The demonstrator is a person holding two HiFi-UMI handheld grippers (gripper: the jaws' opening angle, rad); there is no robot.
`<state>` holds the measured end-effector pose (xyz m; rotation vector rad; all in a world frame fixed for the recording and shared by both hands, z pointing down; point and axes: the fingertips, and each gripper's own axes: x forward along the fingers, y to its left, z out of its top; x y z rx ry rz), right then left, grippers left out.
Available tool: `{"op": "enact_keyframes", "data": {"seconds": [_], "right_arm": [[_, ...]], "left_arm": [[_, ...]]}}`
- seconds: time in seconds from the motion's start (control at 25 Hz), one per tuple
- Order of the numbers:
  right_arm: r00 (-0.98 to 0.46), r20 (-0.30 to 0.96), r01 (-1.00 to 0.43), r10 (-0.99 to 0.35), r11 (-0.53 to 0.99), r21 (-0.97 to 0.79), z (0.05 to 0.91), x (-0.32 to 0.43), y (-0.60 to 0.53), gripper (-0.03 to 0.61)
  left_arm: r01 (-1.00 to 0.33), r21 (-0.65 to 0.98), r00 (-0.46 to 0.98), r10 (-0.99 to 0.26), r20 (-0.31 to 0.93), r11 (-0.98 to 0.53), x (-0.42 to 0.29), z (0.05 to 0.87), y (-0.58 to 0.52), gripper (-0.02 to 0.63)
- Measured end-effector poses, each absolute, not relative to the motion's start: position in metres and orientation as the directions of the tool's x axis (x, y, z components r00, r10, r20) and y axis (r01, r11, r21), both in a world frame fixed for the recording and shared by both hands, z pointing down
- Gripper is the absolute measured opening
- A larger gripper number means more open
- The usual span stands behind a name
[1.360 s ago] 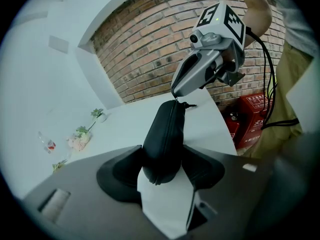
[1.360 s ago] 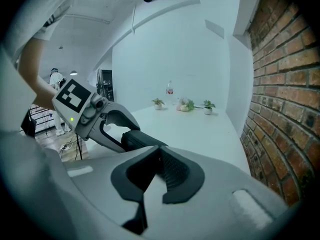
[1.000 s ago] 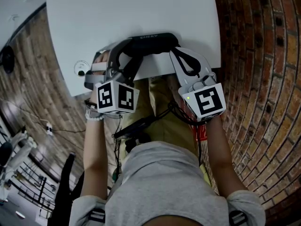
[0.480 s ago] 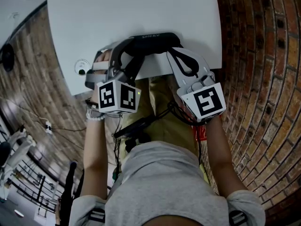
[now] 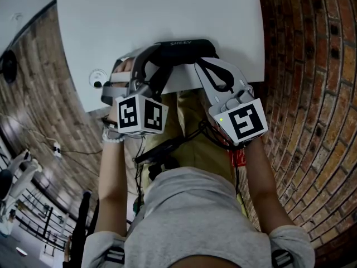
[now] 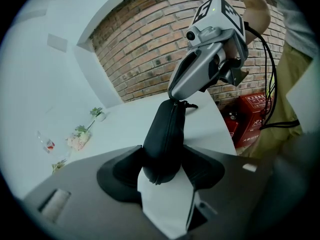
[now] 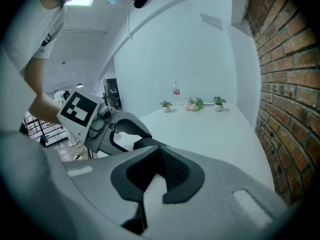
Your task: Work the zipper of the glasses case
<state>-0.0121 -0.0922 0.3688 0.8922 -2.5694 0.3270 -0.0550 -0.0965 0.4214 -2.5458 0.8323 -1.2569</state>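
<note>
A black zippered glasses case (image 5: 181, 50) lies along the near edge of the white table (image 5: 156, 15). My left gripper (image 5: 149, 60) is shut on the case's left end. In the left gripper view the case (image 6: 167, 134) stands clamped between the two dark pads, zipper seam up. My right gripper (image 5: 198, 65) is shut, and its tips (image 6: 172, 97) meet the far end of the case on the zipper line. A small strap loop (image 6: 192, 105) sticks out there. Whether a pull is pinched is hidden. The right gripper view shows closed jaws (image 7: 155, 171) and the case (image 7: 145, 144) just beyond them.
A brick wall (image 5: 301, 66) runs along the right of the table. Small potted plants (image 7: 192, 104) stand at the table's far end. A red box (image 6: 255, 114) sits on the floor by the wall. A round white fitting (image 5: 97, 80) sits at the table's left corner.
The right gripper has shifted slightly left along the case's near side and turned a little. The left gripper and the case have stayed put.
</note>
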Motion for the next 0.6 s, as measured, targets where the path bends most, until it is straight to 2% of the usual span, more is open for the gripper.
{"op": "enact_keyframes", "data": {"seconds": [0.6], "right_arm": [[-0.737,0.436,-0.608,-0.516,0.788,-0.095,0.3677,-0.0223,-0.0904,0.015]], "left_arm": [[-0.403,-0.397,0.484,-0.560,0.673,-0.825,-0.0541,0.4213,-0.0974,0.261]]}}
